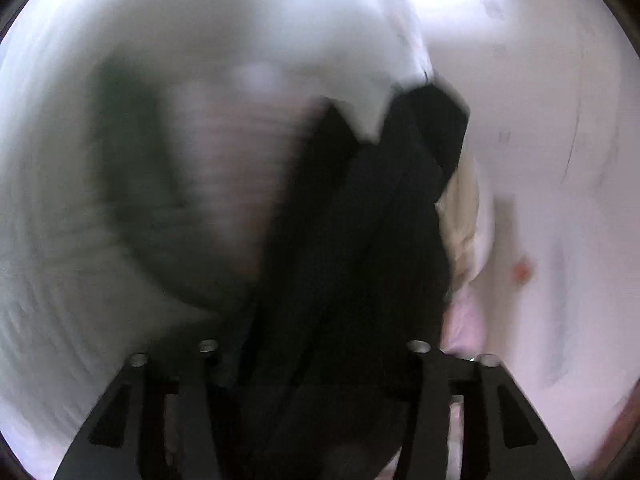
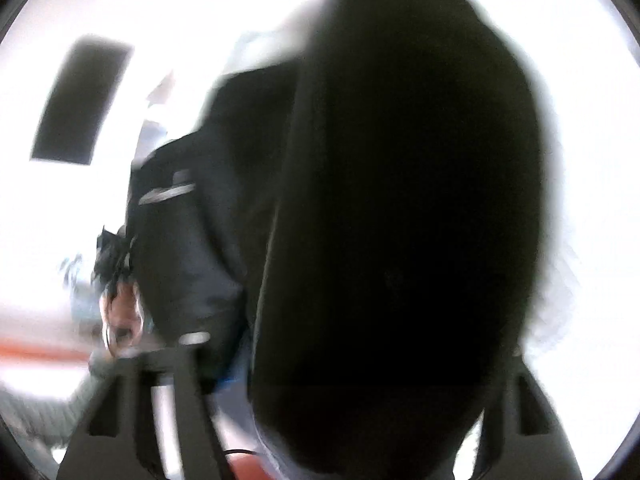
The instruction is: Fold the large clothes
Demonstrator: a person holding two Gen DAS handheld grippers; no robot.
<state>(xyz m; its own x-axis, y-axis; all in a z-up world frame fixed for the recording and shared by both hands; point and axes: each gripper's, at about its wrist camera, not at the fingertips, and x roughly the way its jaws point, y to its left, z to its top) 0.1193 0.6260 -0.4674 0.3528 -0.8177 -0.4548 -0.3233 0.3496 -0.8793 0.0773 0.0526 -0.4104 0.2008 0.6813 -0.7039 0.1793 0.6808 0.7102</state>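
Note:
A black garment (image 1: 360,240) hangs bunched in front of my left gripper (image 1: 312,360), running up from between its fingers, which look shut on it; the fingertips are hidden by the cloth. In the right wrist view the same black garment (image 2: 400,220) fills the middle and right, held up close between my right gripper's (image 2: 340,368) fingers, which look shut on it. Both views are blurred by motion.
A white bed sheet (image 1: 100,60) lies at the left in the left wrist view, a pale wall (image 1: 540,120) at the right. A person in a dark jacket (image 2: 192,240) shows at the left in the right wrist view, with a dark rectangle (image 2: 80,100) on a bright wall.

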